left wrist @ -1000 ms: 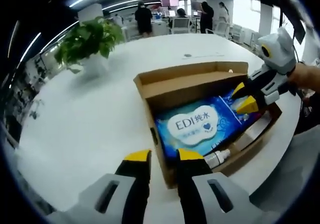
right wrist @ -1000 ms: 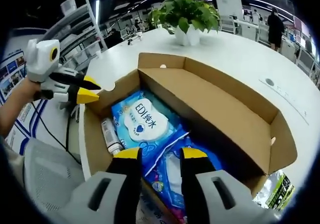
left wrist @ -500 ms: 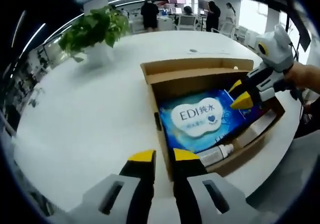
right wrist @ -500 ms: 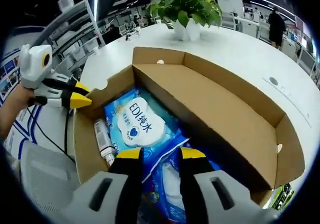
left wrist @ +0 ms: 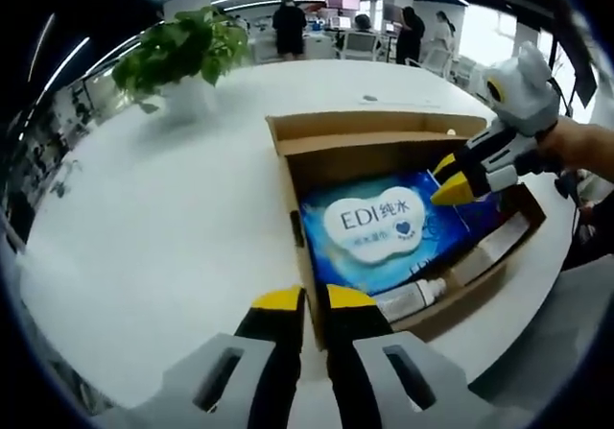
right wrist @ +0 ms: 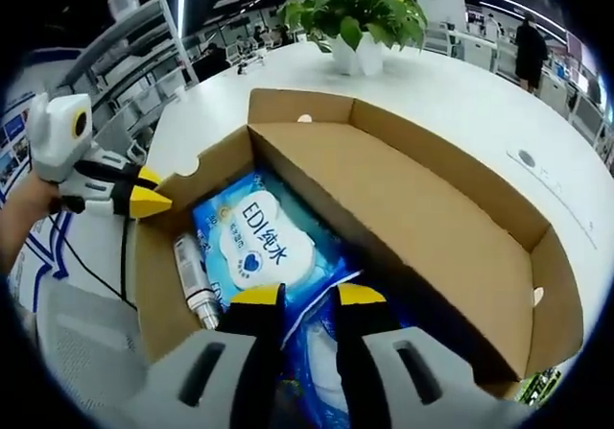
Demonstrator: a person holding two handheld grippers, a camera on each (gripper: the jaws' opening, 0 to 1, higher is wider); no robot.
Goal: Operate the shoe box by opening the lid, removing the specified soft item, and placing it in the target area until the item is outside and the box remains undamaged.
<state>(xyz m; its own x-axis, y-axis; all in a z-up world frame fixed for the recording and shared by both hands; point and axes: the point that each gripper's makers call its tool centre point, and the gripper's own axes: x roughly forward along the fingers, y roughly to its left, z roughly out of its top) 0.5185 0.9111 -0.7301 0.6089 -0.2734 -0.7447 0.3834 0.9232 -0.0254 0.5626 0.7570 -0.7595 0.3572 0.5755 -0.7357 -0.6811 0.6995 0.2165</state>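
Note:
The brown cardboard shoe box (left wrist: 299,213) (right wrist: 163,299) lies on the white table with its lid (right wrist: 422,213) folded back. Inside it are a blue "EDI" wipes pack (left wrist: 374,227) (right wrist: 254,242), a second blue soft pack (right wrist: 309,357) and a small white bottle (left wrist: 411,297) (right wrist: 192,277). My right gripper (right wrist: 307,295) (left wrist: 449,181) is down in the box, its jaws closed in on the second blue pack. My left gripper (left wrist: 315,299) (right wrist: 153,189) sits at the box's end wall, jaws nearly together over the rim.
A potted green plant (left wrist: 182,55) (right wrist: 360,11) stands on the table beyond the box. A green packet (right wrist: 537,386) lies by the box's far corner. The table edge (left wrist: 537,285) runs close to the box. People stand in the office behind.
Both grippers' jaws have narrowed. My right gripper has sunk deeper into the box onto the second blue pack, while my left has closed at the end wall.

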